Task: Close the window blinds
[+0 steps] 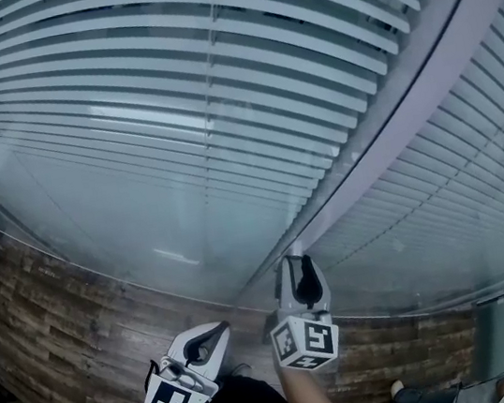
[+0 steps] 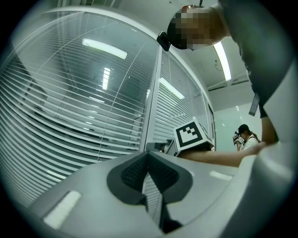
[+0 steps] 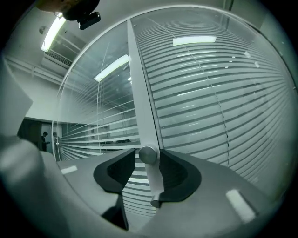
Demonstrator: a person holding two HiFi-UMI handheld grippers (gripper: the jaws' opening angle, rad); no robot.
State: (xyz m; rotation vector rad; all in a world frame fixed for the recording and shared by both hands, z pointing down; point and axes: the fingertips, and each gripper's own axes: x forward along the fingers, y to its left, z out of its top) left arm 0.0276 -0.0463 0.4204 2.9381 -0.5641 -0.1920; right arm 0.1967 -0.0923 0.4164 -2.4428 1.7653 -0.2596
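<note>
The blinds (image 1: 218, 106) fill the head view from 9 to 3 o'clock. The right gripper (image 1: 298, 269) has its jaws spread around the metal knob (image 3: 148, 154) on the window post (image 3: 139, 93). At 7 o'clock, the left gripper (image 2: 148, 155) has its jaws pressed together, empty.

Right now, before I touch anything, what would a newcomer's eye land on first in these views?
The horizontal blinds fill most of the head view, with gaps showing between their slats. At the centre of the right gripper view, a round silver knob on the pale frame post sits between the parted jaws of the right tool. The left tool is low in the head view, jaws together on nothing.
</note>
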